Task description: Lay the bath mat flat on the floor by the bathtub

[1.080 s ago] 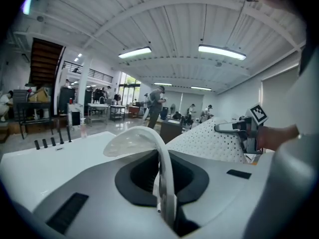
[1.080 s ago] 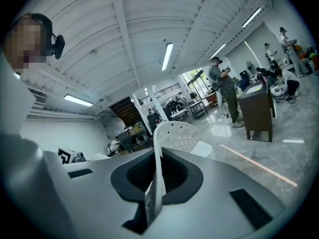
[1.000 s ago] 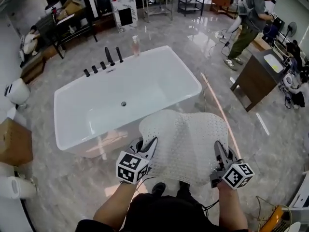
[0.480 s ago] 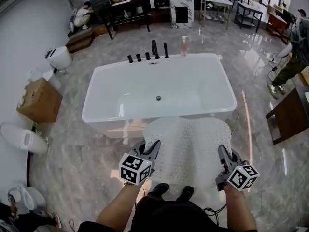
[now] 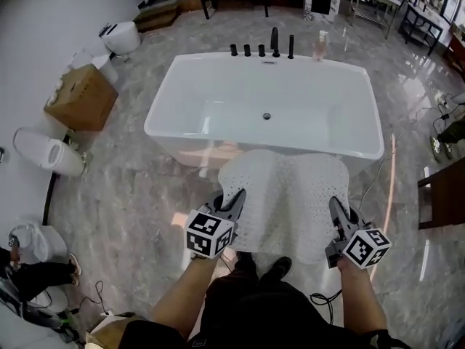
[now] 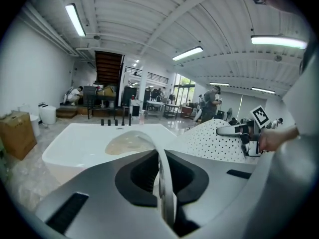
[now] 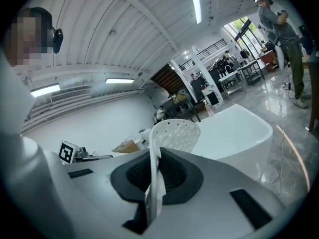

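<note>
A: What is held nearest the body?
B: The near edge of the bath mat is pinched at both corners. The left gripper is closed on the left corner and the right gripper on the right one. A thin fold of white mat is seen between each pair of jaws.
A: And where is the mat itself?
B: It is held up off the floor, spread between the grippers and drooping ahead toward the bathtub. In the head view its far edge overlaps the tub's near rim; whether they touch cannot be told.
A: How should it be laid well?
B: Both corners are best lowered together and level, so that the far edge is set down first, just beside the tub wall. The mat can then be drawn back taut and flattened without folds. The jaws should be opened only once the near edge is resting on the floor.
</note>
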